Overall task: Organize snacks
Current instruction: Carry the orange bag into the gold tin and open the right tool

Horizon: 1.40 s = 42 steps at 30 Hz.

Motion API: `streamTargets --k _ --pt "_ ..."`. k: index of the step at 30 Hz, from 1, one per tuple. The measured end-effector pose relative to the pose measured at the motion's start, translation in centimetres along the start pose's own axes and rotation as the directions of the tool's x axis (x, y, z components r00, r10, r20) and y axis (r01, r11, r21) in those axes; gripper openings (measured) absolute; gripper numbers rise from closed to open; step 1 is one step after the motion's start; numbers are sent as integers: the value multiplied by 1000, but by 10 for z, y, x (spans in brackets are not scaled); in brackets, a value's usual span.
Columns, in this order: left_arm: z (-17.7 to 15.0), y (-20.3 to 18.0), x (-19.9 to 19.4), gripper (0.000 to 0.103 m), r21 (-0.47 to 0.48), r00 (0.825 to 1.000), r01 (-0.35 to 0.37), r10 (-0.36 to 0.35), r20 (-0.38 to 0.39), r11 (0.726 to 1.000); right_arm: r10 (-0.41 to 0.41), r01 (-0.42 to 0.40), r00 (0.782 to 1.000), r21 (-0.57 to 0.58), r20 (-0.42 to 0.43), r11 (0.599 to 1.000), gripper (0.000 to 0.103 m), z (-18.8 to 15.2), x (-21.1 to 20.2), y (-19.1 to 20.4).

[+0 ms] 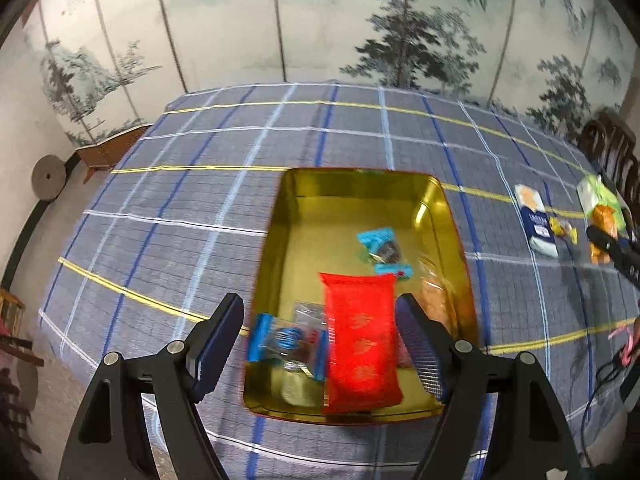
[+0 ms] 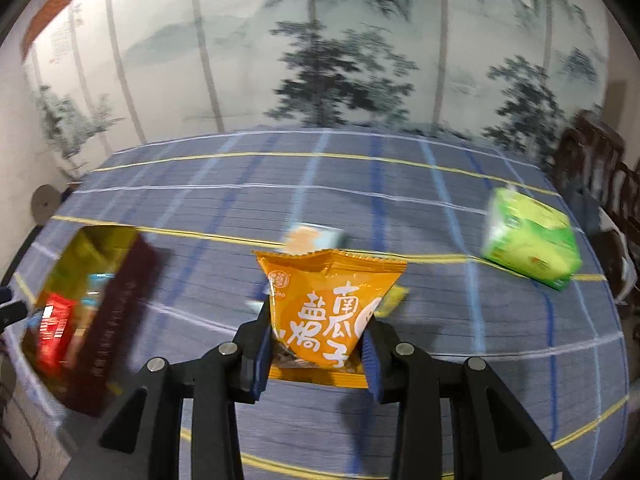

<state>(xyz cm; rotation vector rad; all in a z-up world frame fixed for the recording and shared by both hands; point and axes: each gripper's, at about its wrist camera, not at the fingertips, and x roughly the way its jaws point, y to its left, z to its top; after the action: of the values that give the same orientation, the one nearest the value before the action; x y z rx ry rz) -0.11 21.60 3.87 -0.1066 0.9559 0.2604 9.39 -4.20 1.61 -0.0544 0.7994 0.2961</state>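
Note:
A gold tin box (image 1: pixel 304 216) sits on the plaid blue cloth and holds a red packet (image 1: pixel 360 332), blue-wrapped candies (image 1: pixel 382 248) and other small snacks. My left gripper (image 1: pixel 320 344) is open above the tin's near end, with the red packet lying below between its fingers. My right gripper (image 2: pixel 316 348) is shut on an orange snack packet (image 2: pixel 328 304) and holds it above the cloth. The tin (image 2: pixel 76 248) shows at the left of the right wrist view.
A blue-and-white packet (image 1: pixel 538 220), a small yellow candy (image 1: pixel 564 230) and a green box (image 2: pixel 528 240) lie on the cloth right of the tin. A painted screen stands behind the table. A dark wooden chair (image 2: pixel 596 160) is at the right.

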Motion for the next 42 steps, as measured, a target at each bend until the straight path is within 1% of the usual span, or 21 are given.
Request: streamTargets --k 5,8,11,15,18,21,29,42 --pt "-1 22 -2 75 -38 999 -41 41 8 998 101 -100 995 -61 0 993 37 4 -3 57" --pt "-4 37 -1 75 -70 999 -47 47 -7 996 146 -145 989 -85 -3 986 37 2 -4 87" --pt "-9 51 -1 75 -83 997 -69 67 -23 994 190 -191 982 -116 -16 975 37 0 -2 119" --pt "-16 65 -1 76 -96 995 -98 96 -33 990 228 -231 973 -140 -41 963 37 -6 5 148" --pt "-23 74 1 76 -95 990 -136 133 -42 986 242 -250 968 -170 -68 953 37 -11 11 171" --pt "-29 82 3 78 -111 988 -145 140 -59 983 260 -275 961 -193 -98 942 37 -15 14 190" --pt "-42 99 7 78 -155 985 -159 145 -99 975 270 -296 953 -242 -134 924 37 -18 22 222" --pt "-45 107 5 79 -182 981 -173 154 -115 968 244 -285 953 -264 -177 922 37 -20 44 234"
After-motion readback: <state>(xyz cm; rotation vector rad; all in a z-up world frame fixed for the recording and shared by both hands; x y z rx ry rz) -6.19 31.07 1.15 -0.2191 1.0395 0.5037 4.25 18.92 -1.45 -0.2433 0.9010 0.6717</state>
